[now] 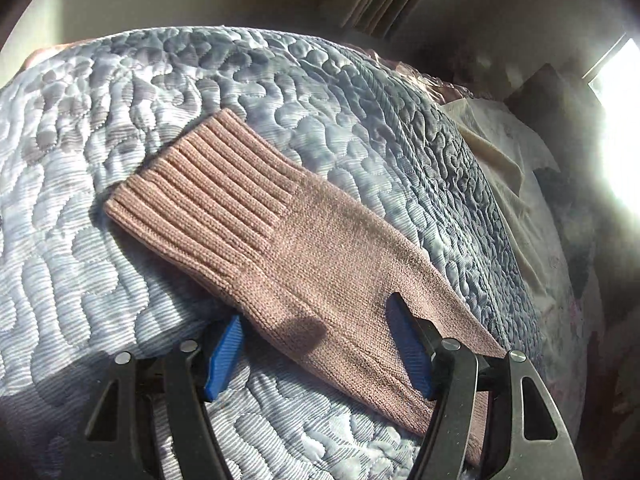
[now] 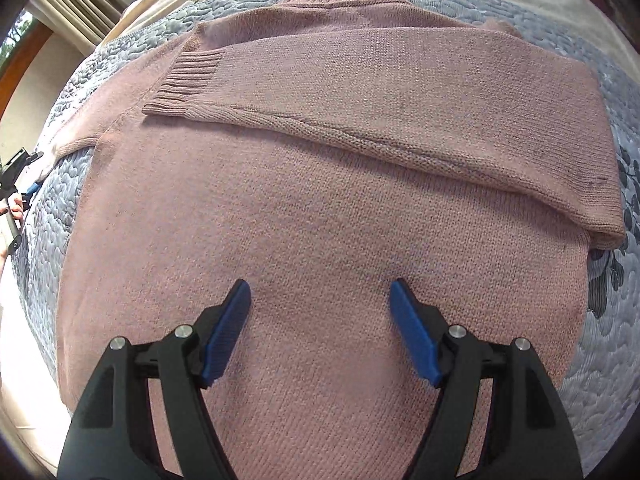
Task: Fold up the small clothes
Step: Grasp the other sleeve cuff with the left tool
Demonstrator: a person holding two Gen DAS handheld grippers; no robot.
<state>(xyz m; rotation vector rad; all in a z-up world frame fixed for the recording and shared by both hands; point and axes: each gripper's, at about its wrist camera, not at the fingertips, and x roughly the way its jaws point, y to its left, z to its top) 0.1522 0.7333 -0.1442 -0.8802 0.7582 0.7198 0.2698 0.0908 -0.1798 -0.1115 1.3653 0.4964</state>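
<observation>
Both grippers' fingers wide apart, empty: left gripper (image 1: 316,312) over sweater sleeve (image 1: 256,216), right gripper (image 2: 320,300) over pink sweater (image 2: 320,208); blue quilt (image 1: 100,120)

A dusty-pink knit sweater (image 2: 320,220) lies flat, one ribbed-cuff sleeve (image 2: 380,88) folded across its chest.

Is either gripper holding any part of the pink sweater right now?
No. The left gripper is open astride the sweater's sleeve; the right gripper is open above the sweater body.
</observation>
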